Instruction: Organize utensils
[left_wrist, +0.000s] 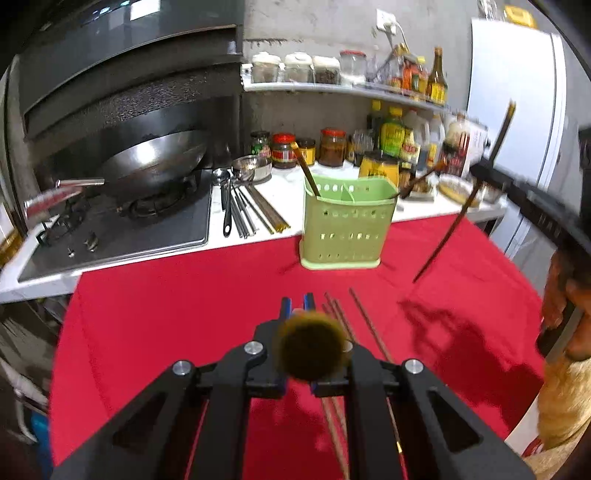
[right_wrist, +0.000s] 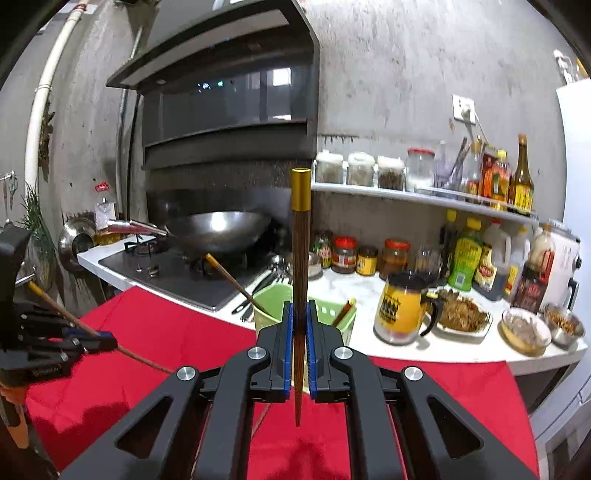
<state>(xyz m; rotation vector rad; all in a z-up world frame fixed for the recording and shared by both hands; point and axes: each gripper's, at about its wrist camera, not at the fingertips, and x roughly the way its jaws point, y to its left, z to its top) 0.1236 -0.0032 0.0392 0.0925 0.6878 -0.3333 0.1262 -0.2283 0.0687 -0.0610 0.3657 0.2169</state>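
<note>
A green perforated utensil holder (left_wrist: 345, 221) stands on the red cloth (left_wrist: 184, 302) with chopsticks leaning in it; it also shows in the right wrist view (right_wrist: 269, 306). My left gripper (left_wrist: 298, 306) is shut on a brown chopstick (left_wrist: 312, 345) whose gold end points at the camera; in the right wrist view (right_wrist: 94, 338) the same chopstick (right_wrist: 55, 306) slants through it. My right gripper (right_wrist: 300, 314) is shut on an upright brown chopstick (right_wrist: 300, 258) with a gold cap, held above the holder. In the left wrist view that chopstick (left_wrist: 448, 236) hangs right of the holder. Loose chopsticks (left_wrist: 365, 321) lie on the cloth.
A wok (left_wrist: 147, 162) sits on the gas stove (left_wrist: 122, 229). Spoons and more chopsticks (left_wrist: 243, 210) lie on the white counter. Jars, bottles, a yellow mug (right_wrist: 400, 306) and bowls of food (right_wrist: 524, 332) crowd the counter and shelf behind. A fridge (left_wrist: 517, 110) stands right.
</note>
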